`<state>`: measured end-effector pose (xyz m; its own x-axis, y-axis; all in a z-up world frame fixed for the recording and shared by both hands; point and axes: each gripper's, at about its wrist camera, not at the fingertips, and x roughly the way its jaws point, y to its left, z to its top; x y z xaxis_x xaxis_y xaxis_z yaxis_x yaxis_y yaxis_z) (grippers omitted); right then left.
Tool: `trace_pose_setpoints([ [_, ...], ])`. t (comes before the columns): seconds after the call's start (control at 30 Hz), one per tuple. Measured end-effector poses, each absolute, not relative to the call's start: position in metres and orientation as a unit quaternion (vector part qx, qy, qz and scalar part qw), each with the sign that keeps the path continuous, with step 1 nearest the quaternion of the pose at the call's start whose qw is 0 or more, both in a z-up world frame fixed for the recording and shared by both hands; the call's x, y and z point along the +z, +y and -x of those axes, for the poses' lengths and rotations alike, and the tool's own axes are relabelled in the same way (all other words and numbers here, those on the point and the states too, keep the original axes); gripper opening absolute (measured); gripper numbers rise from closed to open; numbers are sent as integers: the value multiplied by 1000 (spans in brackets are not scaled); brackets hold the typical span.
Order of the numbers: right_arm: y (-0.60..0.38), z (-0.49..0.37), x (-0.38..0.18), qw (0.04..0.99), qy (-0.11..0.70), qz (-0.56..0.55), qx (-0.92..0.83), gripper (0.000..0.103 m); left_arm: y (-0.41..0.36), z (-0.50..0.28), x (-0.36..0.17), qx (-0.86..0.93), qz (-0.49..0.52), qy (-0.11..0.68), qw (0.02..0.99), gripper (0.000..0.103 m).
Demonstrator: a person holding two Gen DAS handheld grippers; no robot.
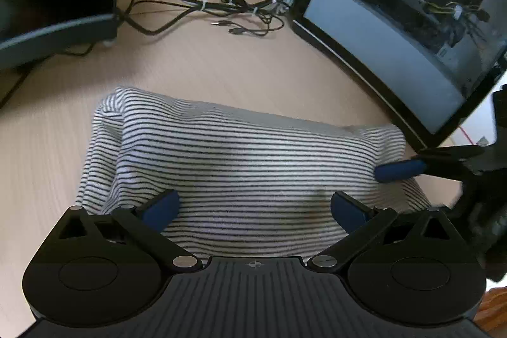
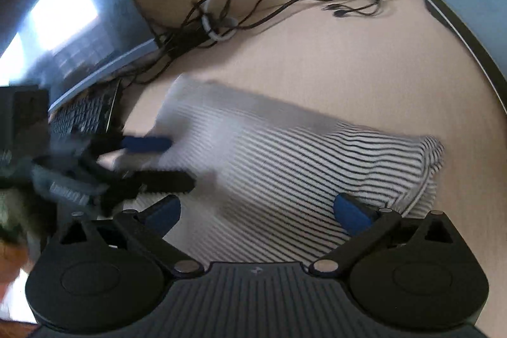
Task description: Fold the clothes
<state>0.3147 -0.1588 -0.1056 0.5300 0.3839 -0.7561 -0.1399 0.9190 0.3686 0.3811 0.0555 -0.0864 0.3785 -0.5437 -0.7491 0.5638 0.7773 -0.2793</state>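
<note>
Shirt (image 1: 240,167), striped and folded into a pad on the counter (image 1: 221,65), lies under both wide-open, empty grippers, left (image 1: 253,208) and right (image 2: 256,211); probably best to press it flat, then grip matching edges evenly.

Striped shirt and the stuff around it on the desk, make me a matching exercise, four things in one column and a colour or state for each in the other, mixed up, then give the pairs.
Things:
1. striped shirt
2. left gripper
3. cable bundle
4. computer case

States:
A. tied with white ties
B. side open, insides showing
C. folded, lying on the desk
D. blue fingers spread wide, nothing held

Pairs: 1-C, 2-D, 3-A, 4-B
</note>
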Motion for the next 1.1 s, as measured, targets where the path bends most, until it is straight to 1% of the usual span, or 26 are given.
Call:
trace_pose_setpoints([
  [0.07,-161,-312,-90,874,445,-119,156,103,58,-379,-77,-317,-8,446,837,103],
  [0.17,-169,-299,-59,911,387,-60,128,103,65,-367,-62,-306,29,450,838,103],
  [0.2,-174,-295,-53,921,370,-42,117,99,67,-360,-58,-307,42,453,836,103],
  [0.23,-178,-293,-51,927,358,-26,107,90,67,-353,-56,-305,54,461,832,103],
  [0.27,-181,-293,-53,928,357,-14,101,83,67,-348,-58,-302,63,474,824,102],
  [0.3,-183,-296,-60,926,366,-6,98,69,66,-343,-62,-298,73,490,816,99],
  [0.33,-184,-300,-69,921,378,0,98,53,66,-340,-67,-295,82,504,807,90],
  [0.37,-182,-302,-79,917,387,14,97,48,65,-337,-72,-293,90,517,799,85],
  [0.4,-177,-303,-90,914,393,34,97,47,64,-336,-78,-292,94,526,793,82],
  [0.47,-168,-301,-107,909,399,77,98,47,64,-336,-87,-290,90,528,793,80],
  [0.53,-162,-295,-109,906,397,105,99,48,63,-340,-91,-294,88,523,795,83],
  [0.7,-171,-281,-110,902,411,93,88,48,48,-357,-91,-307,50,503,807,84],
  [0.77,-175,-271,-111,902,415,84,80,49,40,-367,-93,-313,42,494,810,87],
  [0.83,-178,-265,-110,902,421,67,72,51,25,-375,-94,-324,30,486,811,96],
  [0.87,-180,-262,-109,900,427,52,69,51,17,-379,-95,-329,18,480,813,97],
  [0.93,-184,-255,-106,895,440,13,69,57,2,-384,-97,-333,-12,465,820,97],
  [0.97,-181,-252,-106,893,444,5,74,59,-3,-385,-97,-331,-25,458,824,97],
  [1.1,-161,-240,-106,887,448,5,108,72,1,-390,-96,-314,-27,452,834,98],
])
